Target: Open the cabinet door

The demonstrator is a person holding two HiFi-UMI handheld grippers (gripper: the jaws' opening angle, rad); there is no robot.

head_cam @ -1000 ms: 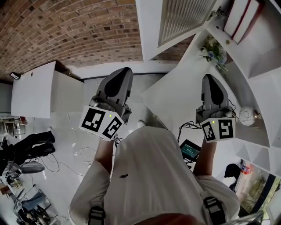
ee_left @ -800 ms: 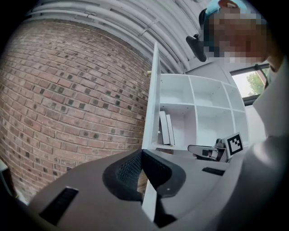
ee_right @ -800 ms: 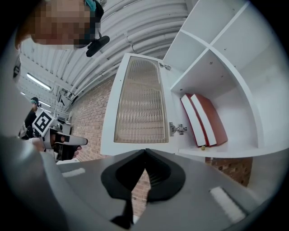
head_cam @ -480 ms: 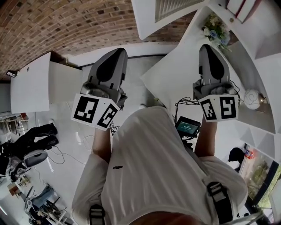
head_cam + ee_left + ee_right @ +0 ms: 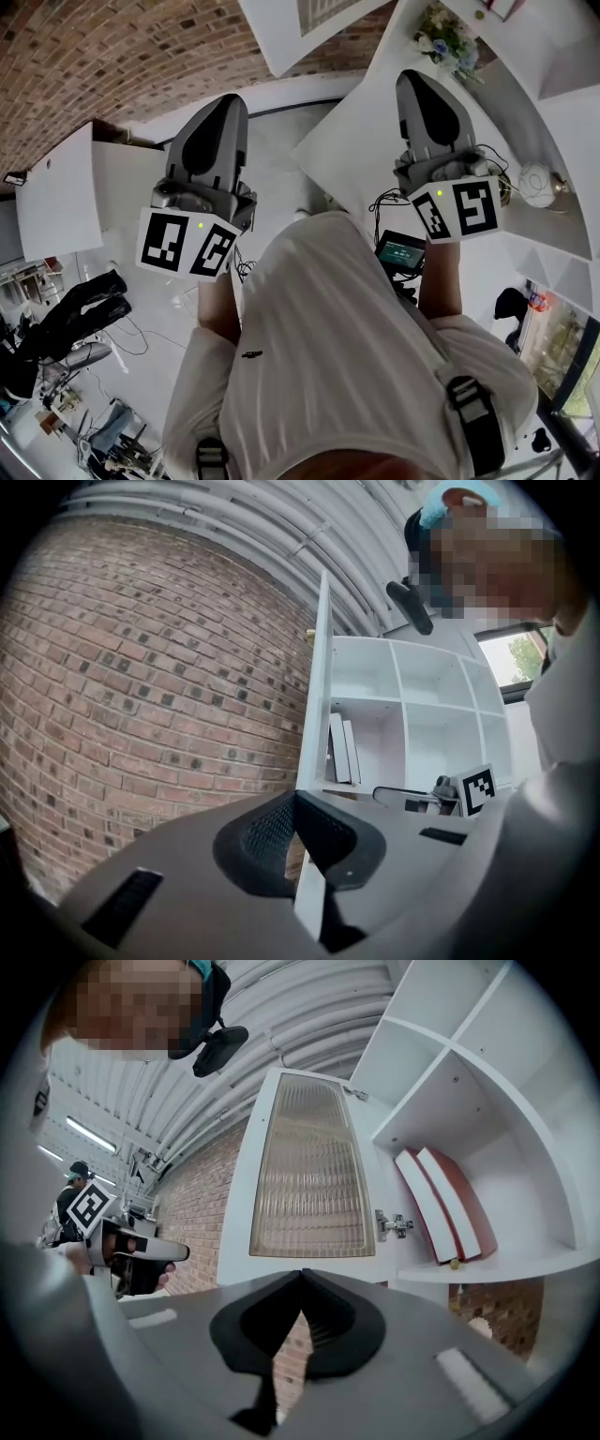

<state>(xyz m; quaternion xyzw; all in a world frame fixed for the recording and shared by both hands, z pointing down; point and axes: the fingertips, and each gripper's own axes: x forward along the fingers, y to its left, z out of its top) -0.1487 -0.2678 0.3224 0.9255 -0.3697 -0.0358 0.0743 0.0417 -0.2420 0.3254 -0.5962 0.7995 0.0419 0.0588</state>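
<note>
Jaws closed and empty on both left gripper (image 5: pixel 296 797) and right gripper (image 5: pixel 302 1274); cabinet door (image 5: pixel 305 1171) stands swung open beside white shelves (image 5: pixel 511 1262).

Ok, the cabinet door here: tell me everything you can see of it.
The cabinet door is a tall white frame around a ribbed, frosted-looking glass panel. It stands open, swung well out from the white shelf unit, and a metal hinge on its edge joins it to that unit. The left gripper view shows it edge-on as a thin white slab. Both the left gripper and the right gripper have their jaws together, and neither appears to touch the door.
</note>
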